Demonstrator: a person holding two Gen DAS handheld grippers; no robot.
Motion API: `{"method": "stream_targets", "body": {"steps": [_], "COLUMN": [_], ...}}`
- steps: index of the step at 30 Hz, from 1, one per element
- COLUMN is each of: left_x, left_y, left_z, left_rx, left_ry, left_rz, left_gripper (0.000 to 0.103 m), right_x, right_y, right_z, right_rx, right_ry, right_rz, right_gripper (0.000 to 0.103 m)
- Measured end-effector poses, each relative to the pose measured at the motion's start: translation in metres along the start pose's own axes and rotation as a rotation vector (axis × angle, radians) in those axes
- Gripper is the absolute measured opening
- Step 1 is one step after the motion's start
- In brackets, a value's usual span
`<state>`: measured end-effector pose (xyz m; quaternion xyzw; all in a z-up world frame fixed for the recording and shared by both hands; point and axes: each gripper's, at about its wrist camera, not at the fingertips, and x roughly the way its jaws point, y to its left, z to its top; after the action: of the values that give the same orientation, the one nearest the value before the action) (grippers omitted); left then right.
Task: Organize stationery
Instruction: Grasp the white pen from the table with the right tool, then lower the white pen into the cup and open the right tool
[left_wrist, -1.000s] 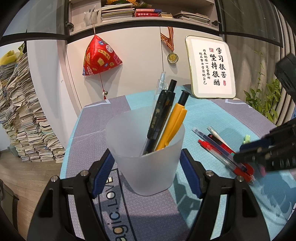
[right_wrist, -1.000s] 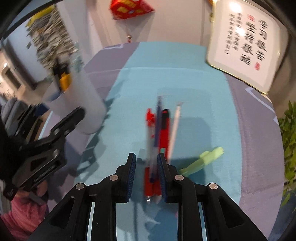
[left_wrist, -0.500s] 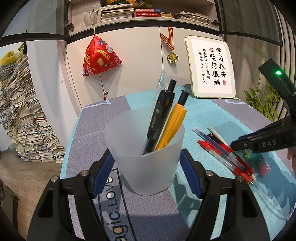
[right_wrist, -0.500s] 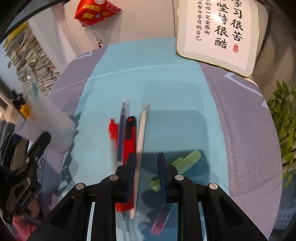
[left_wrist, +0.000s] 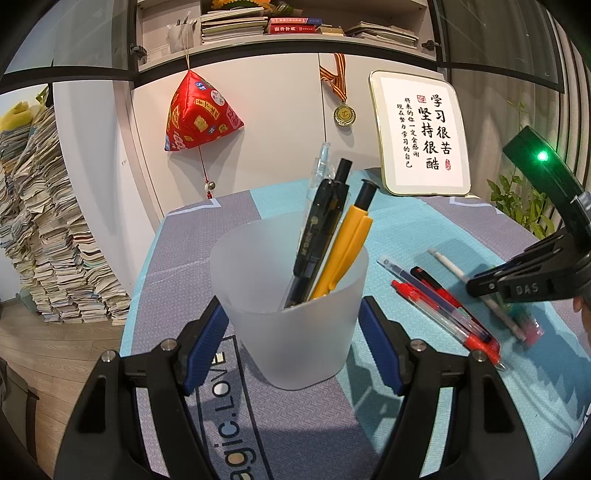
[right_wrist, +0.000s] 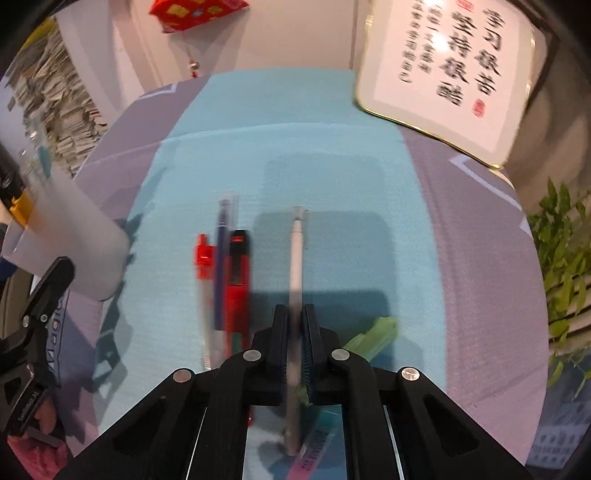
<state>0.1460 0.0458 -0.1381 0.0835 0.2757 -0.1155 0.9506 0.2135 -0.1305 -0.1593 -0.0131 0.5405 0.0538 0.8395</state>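
At lower centre of the left wrist view, my left gripper (left_wrist: 291, 328) has its blue pads pressed on both sides of the frosted cup (left_wrist: 290, 295), which stands upright on the grey-and-teal mat (left_wrist: 207, 236). Inside the cup lean a black pen (left_wrist: 321, 229), a yellow pen (left_wrist: 343, 251) and a clear pen (left_wrist: 319, 166), tops tilted toward upper right. To the right of the cup, a red pen (left_wrist: 436, 310), a blue pen (left_wrist: 413, 278) and a red-and-black pen (left_wrist: 443, 291) lie side by side on the teal part.

At lower centre of the right wrist view, my right gripper (right_wrist: 294, 328) has just been closing and now pinches the white pen (right_wrist: 296, 251) between its pads; the pen runs straight up the frame from the jaws, its far end toward frame centre. Picture is blurred, so I cannot tell if the pen is off the mat. A green highlighter (right_wrist: 373, 336) lies just right of the jaws, a pink-and-teal item (right_wrist: 314, 450) below them. Framed calligraphy board (right_wrist: 443, 70) sits upper right, cup at left edge.
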Motion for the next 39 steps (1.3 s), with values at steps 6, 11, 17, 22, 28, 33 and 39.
{"method": "stream_targets", "body": {"steps": [6,11,17,22,28,33,39], "left_x": [0.000,0.000,0.000,0.000,0.000,0.000,0.000], "left_y": [0.000,0.000,0.000,0.000,0.000,0.000,0.000], "left_z": [0.001,0.001,0.001,0.001,0.001,0.001,0.001], "left_rx": [0.001,0.000,0.001,0.001,0.001,0.001,0.001], "left_ry": [0.000,0.001,0.001,0.001,0.001,0.001,0.001], "left_rz": [0.001,0.000,0.000,0.001,0.000,0.001,0.001], "left_gripper": [0.071,0.071,0.071,0.071,0.071,0.071,0.071], "right_x": [-0.003,0.000,0.010,0.016,0.008,-0.030,-0.097], "right_y": [-0.004,-0.005,-0.009,-0.008,-0.015,-0.015,0.001], "right_z": [-0.004,0.009,0.028,0.042,0.039,0.034,0.027], "right_rx": [-0.049,-0.028,-0.028,-0.025,0.026,0.059,0.018], "right_ry": [0.033,0.032,0.030,0.033,0.020,-0.064,-0.225], "right_rz": [-0.002,0.000,-0.039,-0.041,0.016,0.090,0.137], "right_gripper": [0.008,0.009,0.009,0.013,0.012,0.011,0.011]}}
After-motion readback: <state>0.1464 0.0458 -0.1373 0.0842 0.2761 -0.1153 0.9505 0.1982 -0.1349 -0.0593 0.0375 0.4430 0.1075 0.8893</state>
